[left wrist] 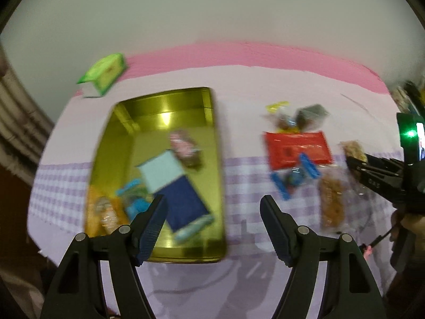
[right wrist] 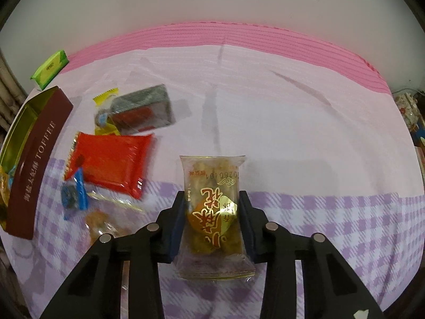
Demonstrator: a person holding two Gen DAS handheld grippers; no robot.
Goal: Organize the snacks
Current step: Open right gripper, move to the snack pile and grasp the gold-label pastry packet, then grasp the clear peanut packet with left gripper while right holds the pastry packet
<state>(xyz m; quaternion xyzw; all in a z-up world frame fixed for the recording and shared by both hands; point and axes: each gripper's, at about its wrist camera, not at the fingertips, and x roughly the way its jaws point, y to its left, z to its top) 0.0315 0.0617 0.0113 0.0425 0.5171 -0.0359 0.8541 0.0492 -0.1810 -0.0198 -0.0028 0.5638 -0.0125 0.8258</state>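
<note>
Clear-wrapped golden pastry snack (right wrist: 212,212) lies on the lilac checked tablecloth (right wrist: 318,146), pinched between the right gripper's (right wrist: 212,219) narrowed pads, right of the gold rectangular tin (left wrist: 212,175); left gripper (left wrist: 212,228) gapes wide, empty.

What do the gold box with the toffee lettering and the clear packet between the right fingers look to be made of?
Gold rectangular box: probably tin, since its inside walls are mirror-glossy with bright glare. Clear snack packet with gold print: thin transparent plastic film, glossy, with crimped ends and the snack visible through it. The right gripper has its fingers against the packet's sides.
</note>
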